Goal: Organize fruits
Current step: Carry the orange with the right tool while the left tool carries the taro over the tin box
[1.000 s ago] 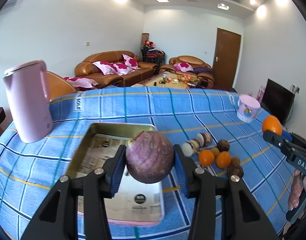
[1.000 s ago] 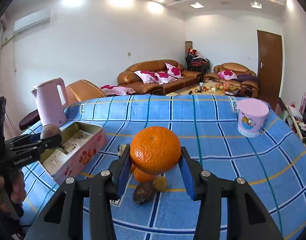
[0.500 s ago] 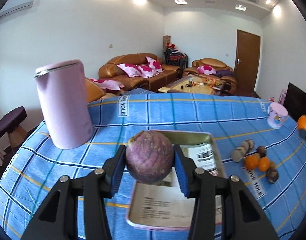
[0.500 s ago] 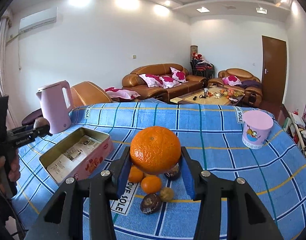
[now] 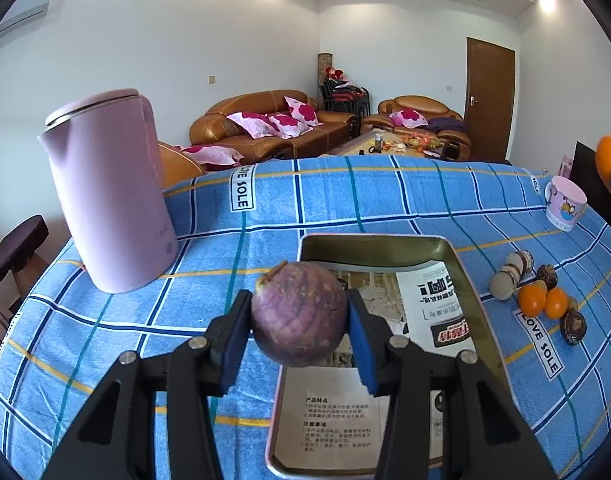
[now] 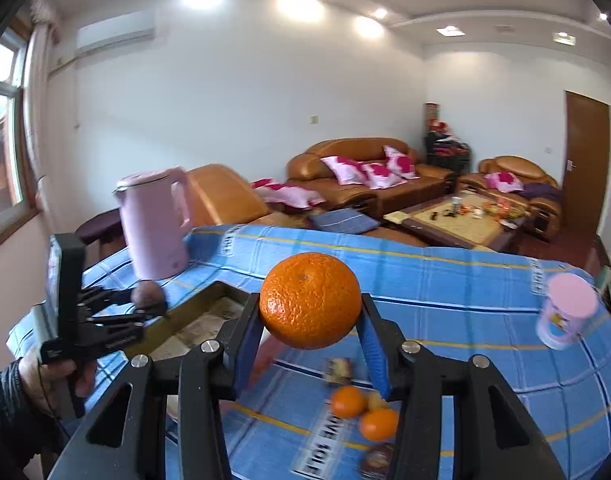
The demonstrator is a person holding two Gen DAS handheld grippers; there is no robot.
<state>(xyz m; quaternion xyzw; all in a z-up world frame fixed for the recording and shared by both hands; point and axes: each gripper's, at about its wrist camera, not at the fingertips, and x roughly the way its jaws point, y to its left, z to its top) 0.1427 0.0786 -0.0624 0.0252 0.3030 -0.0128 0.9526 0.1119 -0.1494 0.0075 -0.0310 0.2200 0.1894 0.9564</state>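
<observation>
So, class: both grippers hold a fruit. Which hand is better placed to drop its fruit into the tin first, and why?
Left, probably. The left gripper holds the purple fruit at the tin's near-left rim; the right gripper carries its orange farther off, above the loose fruit.

Table w/ blue checked cloth (image 5: 385, 200), "LOVE SOLE" labels on it. On it: tall pink plastic kettle (image 5: 109, 196) far left; open rectangular metal tin (image 5: 471, 300) lined w/ printed paper, centre; pink cartoon cup (image 5: 564, 203) far right; small fruit cluster (image 5: 541, 300) right of tin: two small oranges, dark round fruits, pale ones, mostly touching.
</observation>
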